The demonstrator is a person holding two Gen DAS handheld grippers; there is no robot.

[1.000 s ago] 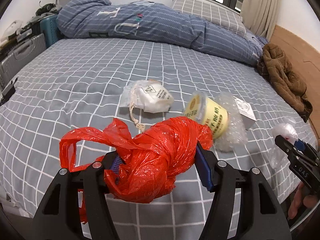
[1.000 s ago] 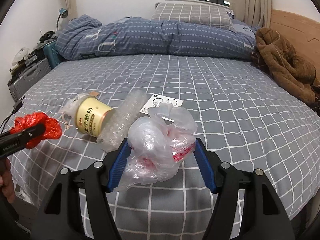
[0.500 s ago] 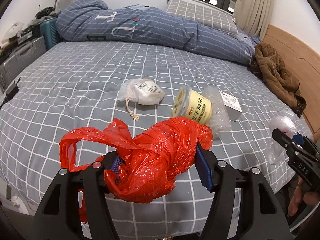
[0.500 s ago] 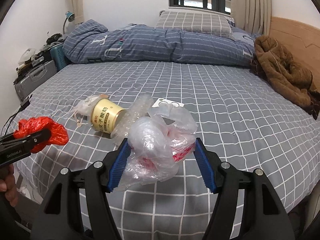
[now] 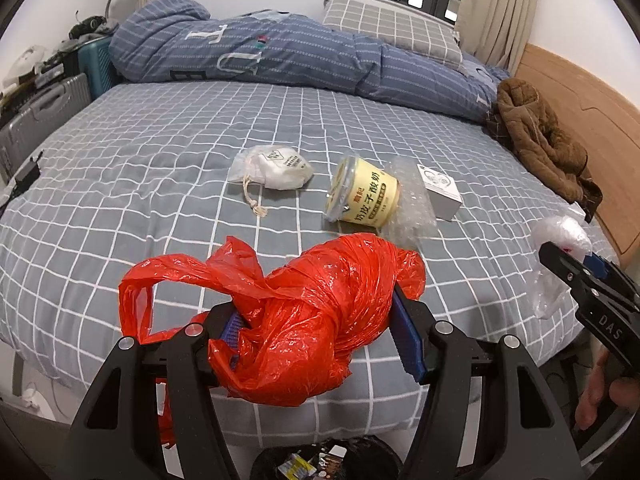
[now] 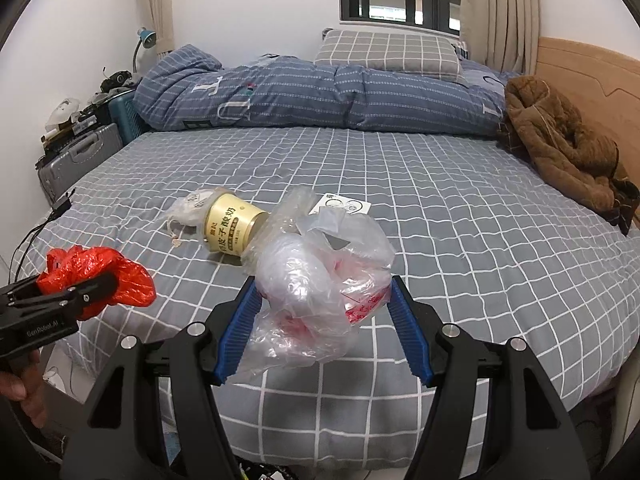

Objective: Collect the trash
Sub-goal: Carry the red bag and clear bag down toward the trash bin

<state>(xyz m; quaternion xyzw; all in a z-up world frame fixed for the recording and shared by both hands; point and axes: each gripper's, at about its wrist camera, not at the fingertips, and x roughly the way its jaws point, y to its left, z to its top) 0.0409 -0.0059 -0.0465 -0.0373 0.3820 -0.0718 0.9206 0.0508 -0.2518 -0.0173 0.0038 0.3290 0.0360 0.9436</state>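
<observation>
Two grippers, both loaded. My left gripper [image 5: 320,332] is clamped on a crumpled red plastic bag [image 5: 296,312], blue pads pressing it from both sides, one handle loop hanging out to the left. My right gripper [image 6: 324,328] is squeezed shut around a bunched clear plastic bag [image 6: 320,288] with red print on it. Both are held off the near edge of the bed [image 6: 440,216], apart from each other, left one lower left in the right wrist view.

On the grey checked sheet: a yellow tub [image 5: 364,196] on its side, touching bubble wrap [image 5: 412,208] just right of it, a small white box [image 5: 440,194] beyond that, and a white drawstring pouch [image 5: 276,168] to the left. A dark bin [image 5: 328,460] with scraps in it sits below the left gripper.
</observation>
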